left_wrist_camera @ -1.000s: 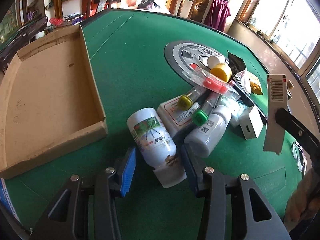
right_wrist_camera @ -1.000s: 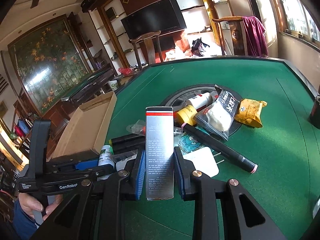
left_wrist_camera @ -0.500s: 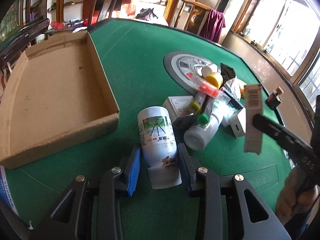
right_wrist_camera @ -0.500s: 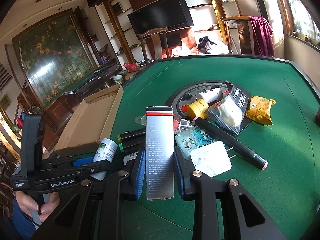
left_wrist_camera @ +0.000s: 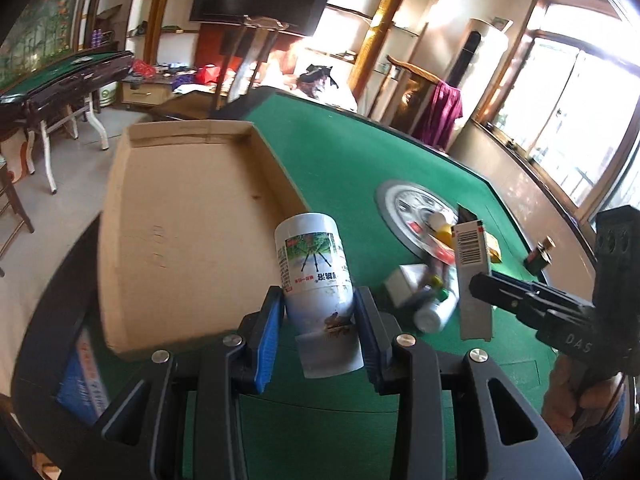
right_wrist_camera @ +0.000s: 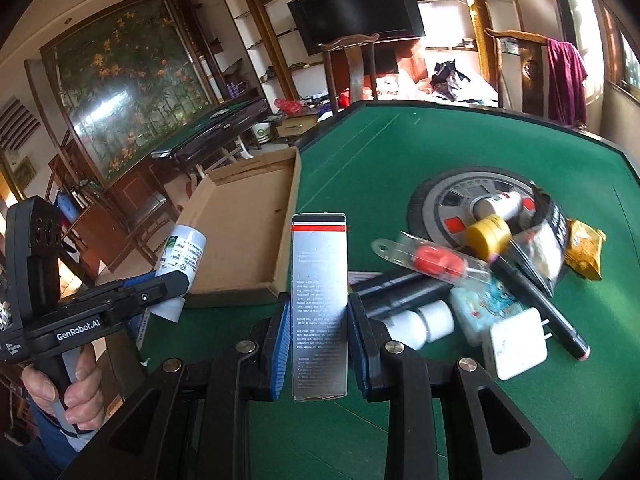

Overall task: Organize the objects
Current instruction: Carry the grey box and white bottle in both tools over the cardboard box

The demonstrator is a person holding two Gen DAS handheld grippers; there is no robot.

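Pads on my left gripper (left_wrist_camera: 318,316) press both sides of a white bottle (left_wrist_camera: 314,266), gripping it near its lower end; the bottle is lifted off the felt and points forward and slightly up, its far end over the near right corner of the cardboard tray (left_wrist_camera: 192,216). My right gripper (right_wrist_camera: 318,320) is clamped just as firmly on a tall silver carton (right_wrist_camera: 319,300), held upright above the table with its red and black bands at the top. In the right wrist view I see the left gripper off to the left, the person's hand (right_wrist_camera: 68,384) wrapped round its handle, carrying the bottle beside the tray's near corner.

Below both tools lies the green felt table (right_wrist_camera: 460,152). The tray sits ahead and to the left of both grippers. Right of the carton lies the remaining pile: a red-capped tube (right_wrist_camera: 434,262), a yellow cap (right_wrist_camera: 489,236), a black marker (right_wrist_camera: 536,304), a white plug adapter (right_wrist_camera: 516,342) and a yellow snack packet (right_wrist_camera: 584,246), spread around a round grey hub (right_wrist_camera: 452,200) set in the felt. Beyond are wooden chairs, a dark screen, shelves and a flower painting.

The bottle carries a label with a green picture and printed text, and a brown stain near the pads.
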